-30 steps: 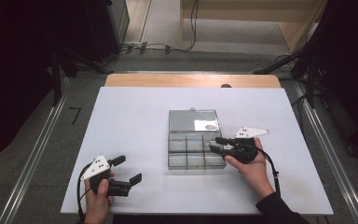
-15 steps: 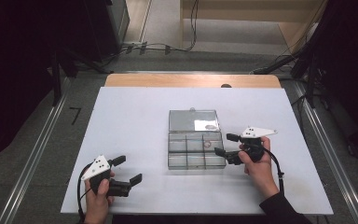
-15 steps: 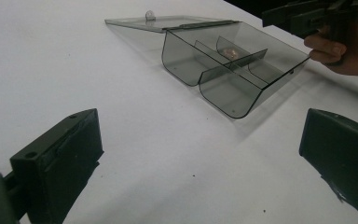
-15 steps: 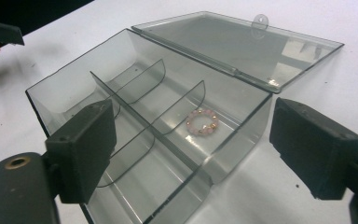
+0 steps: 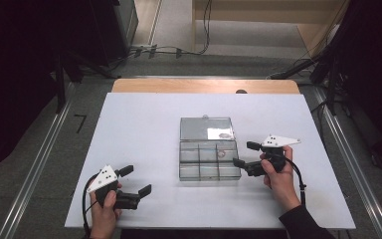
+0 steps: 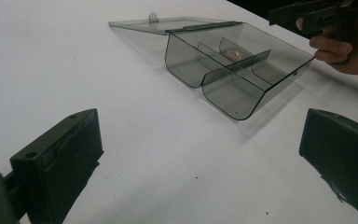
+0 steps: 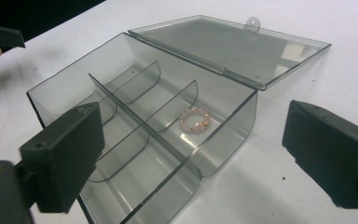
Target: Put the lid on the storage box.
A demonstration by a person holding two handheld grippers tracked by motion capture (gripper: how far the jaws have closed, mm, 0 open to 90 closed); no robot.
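Item: beaded ring (image 7: 194, 120), pale pink beads with small gold spacers, apparently on elastic cord, though the view is too coarse to confirm. Location: lying flat in the corner compartment of the compartment box (image 7: 60, 100) nearest the hinge, on the side facing the right gripper (image 7: 193, 154). Handling: judged very light, small, and prone to roll or slip; beads hard, the band itself probably yielding. Best taken across the hoop from above, pads on opposite beads, light squeeze.

Container: clear smoky plastic organiser, six compartments with curved dividers, rigid, light, likely to slide on the table (image 5: 144, 124) if nudged. Lid (image 7: 233, 44) lies fully open, flat behind the box, tab outward.

Right gripper: just beside the box, jaws have just been opening, now spread wide with nothing between them.

Left gripper (image 5: 135, 181): well apart from the box, jaws spread, empty.
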